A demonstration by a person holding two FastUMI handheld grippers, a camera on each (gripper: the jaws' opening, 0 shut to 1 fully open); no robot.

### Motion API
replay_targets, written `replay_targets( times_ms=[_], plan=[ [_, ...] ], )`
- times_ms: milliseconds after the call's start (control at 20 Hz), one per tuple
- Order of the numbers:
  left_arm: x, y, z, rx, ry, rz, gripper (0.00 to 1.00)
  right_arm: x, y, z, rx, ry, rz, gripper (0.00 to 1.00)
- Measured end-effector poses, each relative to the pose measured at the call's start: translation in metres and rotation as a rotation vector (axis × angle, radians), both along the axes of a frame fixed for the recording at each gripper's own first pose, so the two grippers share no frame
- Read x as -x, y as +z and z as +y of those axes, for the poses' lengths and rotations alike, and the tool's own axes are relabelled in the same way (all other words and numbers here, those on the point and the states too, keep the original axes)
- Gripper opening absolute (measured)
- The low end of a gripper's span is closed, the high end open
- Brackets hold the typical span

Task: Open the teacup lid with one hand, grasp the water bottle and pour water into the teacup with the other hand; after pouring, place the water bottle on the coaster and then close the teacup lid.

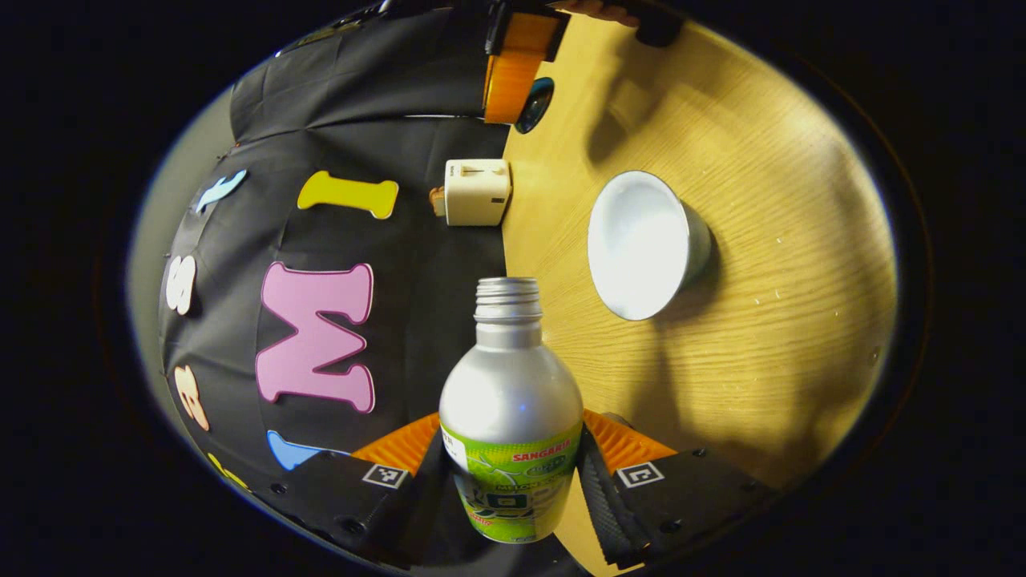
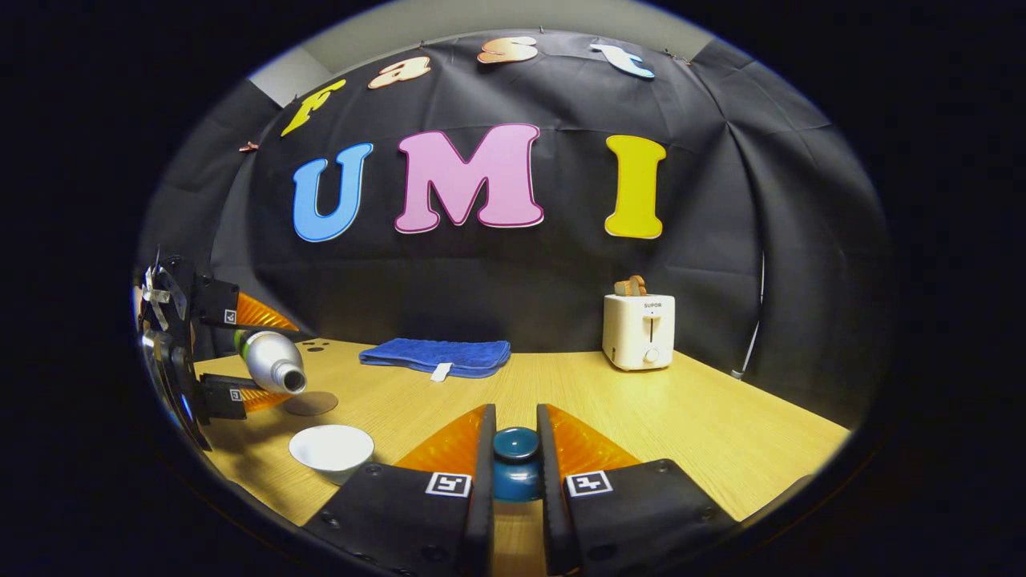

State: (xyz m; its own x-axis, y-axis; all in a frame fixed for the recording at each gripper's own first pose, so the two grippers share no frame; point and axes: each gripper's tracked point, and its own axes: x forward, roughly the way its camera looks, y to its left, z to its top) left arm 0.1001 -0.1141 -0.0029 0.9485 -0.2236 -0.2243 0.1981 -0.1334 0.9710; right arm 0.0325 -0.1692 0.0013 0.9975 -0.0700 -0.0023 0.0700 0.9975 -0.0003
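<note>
- Your left gripper (image 1: 513,473) is clamped on the water bottle (image 1: 510,417) — both fingers press its labelled lower body, cap off, threaded neck bare.
- In the right gripper view that same bottle (image 2: 271,362) lies tipped nearly level, mouth pointing toward the middle of the table and slightly down, held by the left gripper (image 2: 210,357) at the far left.
- The teacup (image 1: 645,244) stands open on the wooden table (image 1: 769,336), white inside; whether any water is in it, you cannot tell.
- In the right gripper view the teacup (image 2: 333,449) sits below and just right of the bottle mouth, apart from it — no stream visible.
- Your right gripper (image 2: 515,457) is closed on the teacup lid (image 2: 515,461), fingers pressing the dark blue knob from both sides, lid lifted off the cup and well to its right.
- In the left gripper view the right gripper (image 1: 517,72) shows at the top edge with the lid (image 1: 535,104) beside it.
- The round brown coaster (image 2: 311,403) lies flat on the table behind the teacup, under the bottle's mouth end, bare.
- A blue cloth (image 2: 437,357) lies folded at the back by the wall.
- A white toaster (image 2: 639,330) stands at the back right with bread in its slot; it (image 1: 477,192) also shows in the left gripper view.
</note>
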Motion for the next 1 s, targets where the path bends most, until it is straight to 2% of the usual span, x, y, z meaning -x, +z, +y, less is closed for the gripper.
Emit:
replay_targets(
  times_ms=[650, 1000],
  plan=[
    [-0.006, 0.009, 0.001, -0.28, -0.029, -0.001, 0.79, 0.0, 0.0, 0.001, -0.001, 0.002, -0.001, 0.28],
    [-0.009, 0.013, -0.002, -0.374, -0.034, -0.011, 0.79, 0.0, 0.0, 0.0, -0.001, 0.003, 0.0, 0.28]
  ],
)
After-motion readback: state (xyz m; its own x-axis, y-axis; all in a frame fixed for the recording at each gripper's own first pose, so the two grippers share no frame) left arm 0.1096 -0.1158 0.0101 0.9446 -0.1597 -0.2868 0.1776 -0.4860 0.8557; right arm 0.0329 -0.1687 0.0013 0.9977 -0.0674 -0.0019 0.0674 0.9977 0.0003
